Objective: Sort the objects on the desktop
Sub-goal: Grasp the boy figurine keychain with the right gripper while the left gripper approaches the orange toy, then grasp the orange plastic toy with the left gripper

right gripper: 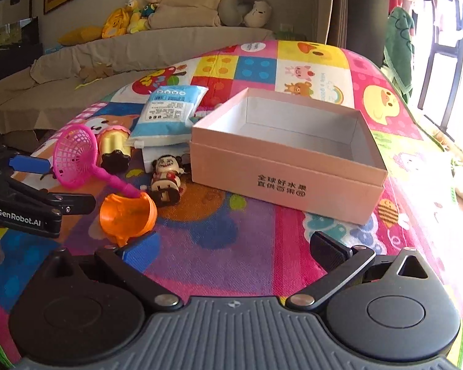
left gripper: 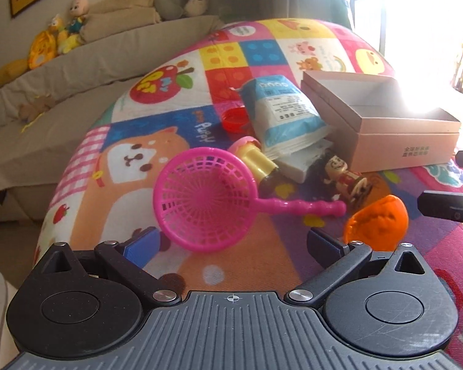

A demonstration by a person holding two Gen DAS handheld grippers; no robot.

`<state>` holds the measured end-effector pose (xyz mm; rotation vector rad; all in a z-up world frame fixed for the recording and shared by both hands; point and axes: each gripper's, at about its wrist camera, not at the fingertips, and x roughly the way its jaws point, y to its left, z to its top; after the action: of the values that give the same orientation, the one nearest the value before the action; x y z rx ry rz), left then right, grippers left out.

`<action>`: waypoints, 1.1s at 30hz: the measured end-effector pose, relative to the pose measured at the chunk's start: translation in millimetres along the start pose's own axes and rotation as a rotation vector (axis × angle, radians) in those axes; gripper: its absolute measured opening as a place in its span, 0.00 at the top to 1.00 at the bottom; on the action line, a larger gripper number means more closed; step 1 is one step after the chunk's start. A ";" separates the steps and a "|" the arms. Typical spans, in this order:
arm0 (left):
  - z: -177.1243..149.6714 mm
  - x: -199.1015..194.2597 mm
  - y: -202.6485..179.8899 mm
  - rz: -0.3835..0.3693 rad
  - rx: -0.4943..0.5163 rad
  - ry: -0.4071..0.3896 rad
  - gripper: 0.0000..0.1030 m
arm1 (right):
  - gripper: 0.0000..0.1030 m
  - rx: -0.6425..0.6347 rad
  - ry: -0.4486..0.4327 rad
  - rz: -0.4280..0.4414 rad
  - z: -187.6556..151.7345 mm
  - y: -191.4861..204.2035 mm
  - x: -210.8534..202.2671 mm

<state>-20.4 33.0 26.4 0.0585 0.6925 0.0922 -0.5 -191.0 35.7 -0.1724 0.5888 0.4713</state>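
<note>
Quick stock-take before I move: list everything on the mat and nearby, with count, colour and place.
Strainer: 1, pink, mat centre, handle tip at the orange cup
Cup: 1, orange, on its side, nearest the grippers
Figurine: 1, red and cream, lying in front of the box
Bottle toy: 1, yellow with pink cap, lying beside the strainer
Tissue pack: 1, blue and white, left of the box
Lid: 1, red, behind the pack
Box: 1, pink, open, empty
Plush toys: several, sofa
Left gripper: jaws open
Right gripper: jaws open

Left claw [left gripper: 233, 240] and right claw [right gripper: 231, 246] both gape wide, holding nothing.
</note>
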 end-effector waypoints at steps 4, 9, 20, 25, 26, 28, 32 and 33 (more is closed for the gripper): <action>-2.9 -3.2 18.7 0.019 -0.047 0.012 0.00 | 0.27 0.012 0.013 0.088 30.5 15.0 29.8; -8.5 -5.7 21.9 0.013 -0.055 0.036 0.00 | 0.54 0.060 0.150 0.155 46.2 28.6 82.6; -10.2 -8.6 -1.0 -0.039 0.000 0.040 0.00 | 0.72 0.085 0.135 0.111 15.9 -6.6 26.5; -8.8 -13.0 -13.4 -0.100 0.034 0.023 0.00 | 0.72 0.107 0.118 -0.019 -12.2 -37.1 -11.0; -8.9 -14.5 -15.8 -0.127 0.037 0.021 0.00 | 0.72 0.110 0.120 -0.036 -17.5 -40.9 -15.4; -8.6 -18.6 -24.8 -0.211 0.043 0.019 0.00 | 0.71 0.123 0.122 -0.052 -27.5 -46.6 -23.0; -7.3 -23.5 -52.6 -0.319 0.074 0.013 0.00 | 0.48 0.123 0.085 -0.096 -38.9 -48.6 -36.6; -6.6 -22.4 -62.0 -0.321 0.090 0.011 0.00 | 0.40 0.124 0.069 -0.103 -40.0 -48.9 -39.5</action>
<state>-37.8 -30.8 30.2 0.0322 0.7092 -0.2468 -25.9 -260.5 26.6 -0.1006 0.6714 0.3291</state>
